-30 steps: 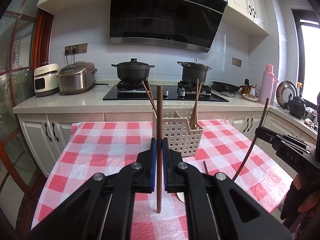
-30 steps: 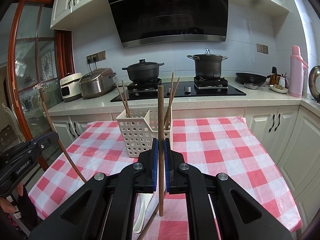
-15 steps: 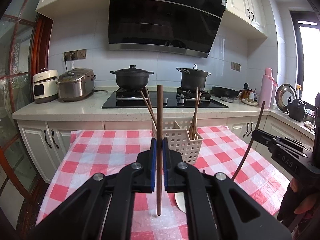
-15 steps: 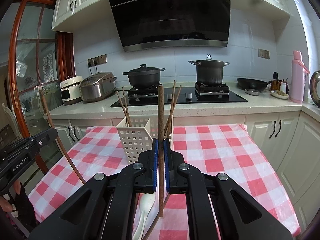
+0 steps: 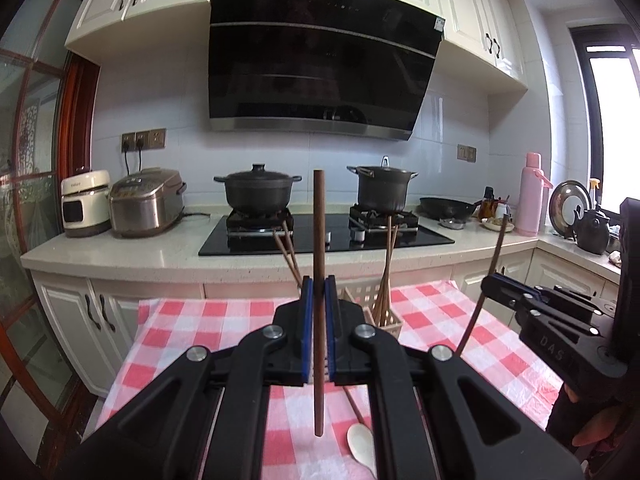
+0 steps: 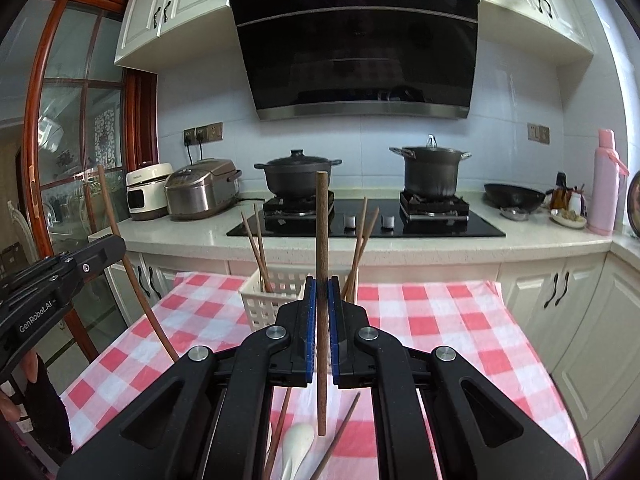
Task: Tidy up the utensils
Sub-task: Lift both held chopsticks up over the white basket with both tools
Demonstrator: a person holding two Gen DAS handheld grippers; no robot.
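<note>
My left gripper (image 5: pixel 319 304) is shut on a brown chopstick (image 5: pixel 319 240) and holds it upright above the table. My right gripper (image 6: pixel 322 304) is shut on another brown chopstick (image 6: pixel 321 240), also upright. A white perforated basket (image 6: pixel 264 300) stands on the checked tablecloth beyond both grippers and holds several chopsticks (image 6: pixel 256 240); in the left wrist view the basket (image 5: pixel 390 312) is mostly hidden behind the fingers. A white spoon (image 5: pixel 362 446) and loose chopsticks (image 6: pixel 336 436) lie on the cloth below the grippers. Each gripper shows in the other's view, the right one (image 5: pixel 552 328) and the left one (image 6: pixel 52 288).
The red-and-white checked table (image 6: pixel 432 320) fronts a counter with a gas hob (image 6: pixel 364 220), two black pots (image 6: pixel 298 178), a rice cooker (image 6: pixel 200 190), a wok (image 6: pixel 514 196) and a pink flask (image 6: pixel 606 184). White cabinets stand below the counter.
Both grippers have risen and tilted up with their chopsticks still held. The basket now sits lower in both views and is partly hidden behind the fingers.
</note>
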